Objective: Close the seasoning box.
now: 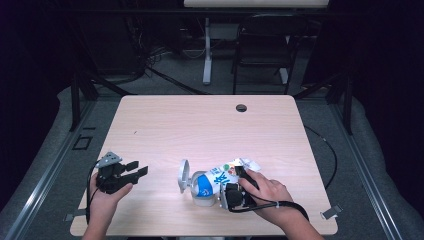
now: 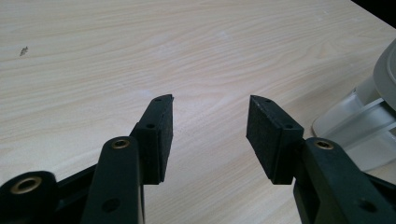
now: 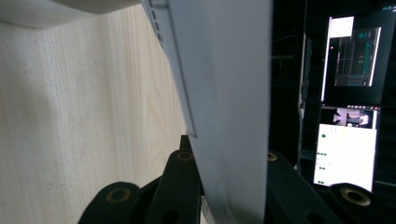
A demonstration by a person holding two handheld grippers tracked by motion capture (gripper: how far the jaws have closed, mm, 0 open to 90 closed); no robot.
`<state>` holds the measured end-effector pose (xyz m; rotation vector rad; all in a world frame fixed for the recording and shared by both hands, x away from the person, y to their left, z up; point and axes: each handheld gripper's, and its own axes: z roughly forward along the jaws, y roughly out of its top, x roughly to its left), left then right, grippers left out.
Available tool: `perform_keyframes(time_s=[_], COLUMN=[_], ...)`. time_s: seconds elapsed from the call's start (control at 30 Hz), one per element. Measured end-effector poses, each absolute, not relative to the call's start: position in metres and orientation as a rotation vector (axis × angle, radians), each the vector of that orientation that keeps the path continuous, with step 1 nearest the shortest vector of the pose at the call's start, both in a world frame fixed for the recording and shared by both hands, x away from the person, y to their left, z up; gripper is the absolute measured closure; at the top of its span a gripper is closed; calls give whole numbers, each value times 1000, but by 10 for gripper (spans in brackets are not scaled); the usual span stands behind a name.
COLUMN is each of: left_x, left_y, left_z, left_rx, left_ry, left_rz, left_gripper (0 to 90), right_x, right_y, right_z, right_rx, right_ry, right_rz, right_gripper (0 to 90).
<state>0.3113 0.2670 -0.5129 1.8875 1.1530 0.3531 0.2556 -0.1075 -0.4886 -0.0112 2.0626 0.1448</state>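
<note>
A white carton with a blue label (image 1: 217,178) lies tipped to the left near the table's front edge. Its lower end is at a white container (image 1: 202,198) whose round lid (image 1: 183,175) stands open. My right gripper (image 1: 238,176) is shut on the carton; in the right gripper view the carton's pale side (image 3: 224,93) stands between the jaws of my right gripper (image 3: 229,156). My left gripper (image 1: 134,171) rests on the table (image 1: 200,125) at the front left, open and holding nothing. In the left gripper view my left gripper (image 2: 210,109) points at bare wood, with the white container (image 2: 359,126) at the right edge.
A cable hole (image 1: 241,108) sits near the table's far edge. A chair (image 1: 262,45) and a white desk leg (image 1: 207,50) stand behind the table. A black cable (image 1: 332,155) loops off the right side. Lit monitors (image 3: 348,154) glow beyond the carton.
</note>
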Motion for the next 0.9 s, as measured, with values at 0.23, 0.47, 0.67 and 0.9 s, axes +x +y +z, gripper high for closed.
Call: perform_keyframes(time_s=[0.23,0.47,0.67,0.9], left_x=[312,312,312,312], left_y=[266,267,267,267], left_z=[-514,-514,-515,-514], left_rx=[1889,1890,1890,1885], left_ry=[1155,1157,1157,1159], left_rz=[350,350,351,350], left_gripper=[516,516,516,516], right_x=[255,257,257,259], right_y=[-110,-111,-110,-112], right_z=[-485,-487,-488,-487], right_rx=[51,109,149,190], right_ry=[2087,2107,2118,2119], right_rz=[217,280,327,364], right_gripper=[856,856,856,856])
